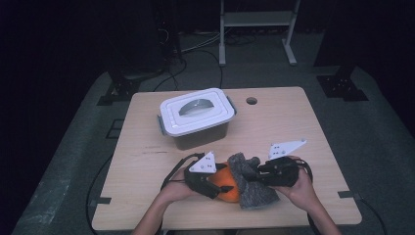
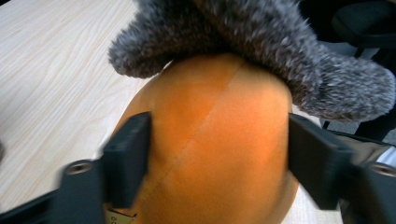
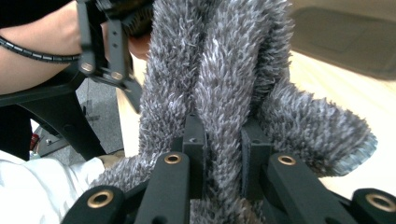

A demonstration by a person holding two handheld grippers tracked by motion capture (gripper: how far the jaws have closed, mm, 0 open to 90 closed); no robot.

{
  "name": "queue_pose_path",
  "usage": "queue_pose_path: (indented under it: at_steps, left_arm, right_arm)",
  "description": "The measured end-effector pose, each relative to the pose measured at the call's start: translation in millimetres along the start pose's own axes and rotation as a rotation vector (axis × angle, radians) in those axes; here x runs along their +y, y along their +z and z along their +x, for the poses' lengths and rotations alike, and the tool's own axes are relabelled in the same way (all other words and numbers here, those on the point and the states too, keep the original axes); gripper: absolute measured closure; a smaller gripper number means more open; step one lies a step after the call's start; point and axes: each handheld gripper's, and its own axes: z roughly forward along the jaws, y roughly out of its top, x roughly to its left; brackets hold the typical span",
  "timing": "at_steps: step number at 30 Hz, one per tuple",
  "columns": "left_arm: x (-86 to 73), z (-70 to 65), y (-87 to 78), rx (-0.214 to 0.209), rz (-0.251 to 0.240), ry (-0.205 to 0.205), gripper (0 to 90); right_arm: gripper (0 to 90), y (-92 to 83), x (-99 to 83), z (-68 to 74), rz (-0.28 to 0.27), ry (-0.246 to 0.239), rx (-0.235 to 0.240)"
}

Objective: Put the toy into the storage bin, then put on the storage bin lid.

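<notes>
A rounded orange object (image 1: 226,185) with a faint seam (image 2: 205,126) lies near the table's front edge, and a grey fuzzy cloth (image 1: 252,188) is draped over its far end (image 2: 243,32). My left gripper (image 1: 219,188) has a jaw on each side of the orange object (image 2: 219,140), and both pads press on it. My right gripper (image 1: 254,172) comes in from the right, shut on a fold of the grey cloth (image 3: 219,70), which is pinched between its two pads (image 3: 224,135). The two grippers are close together.
A clear box with a white lid (image 1: 196,116) stands on the wooden table (image 1: 293,127) behind the hands. A round hole (image 1: 251,101) is in the tabletop near the far edge. White frame legs (image 1: 222,44) stand on the floor beyond the table.
</notes>
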Motion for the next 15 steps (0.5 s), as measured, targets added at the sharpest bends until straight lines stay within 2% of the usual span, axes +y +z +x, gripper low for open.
queue_pose_path:
  at_steps: [1,5,8,11,13,15]
  left_arm:
    - [0.5,0.6,-0.3,-0.005,-0.006,-0.008,19.0]
    - [-2.9,6.1,0.4,-0.017,0.003,-0.039,13.1]
    - [-7.4,9.6,1.4,-0.050,-0.015,-0.065,21.2]
    - [-9.1,8.3,0.9,-0.033,-0.030,-0.048,31.5]
    - [-8.4,8.5,-0.8,-0.020,-0.039,-0.057,39.7]
    - [-6.3,9.2,-3.5,-0.005,-0.051,-0.062,43.0]
  right_arm:
    - [75.6,-0.6,-0.5,0.6,0.001,0.000,-0.003]
    - [75.6,0.0,0.6,2.1,0.008,-0.012,-0.006]
    - [75.6,-0.3,0.4,1.4,0.014,-0.011,-0.006]
    - [75.6,-0.9,-0.7,0.4,0.012,-0.009,-0.010]
    - [75.6,-2.3,-1.3,-1.0,0.007,-0.002,-0.011]
    - [75.6,-3.5,-2.9,-4.1,-0.006,0.005,-0.012]
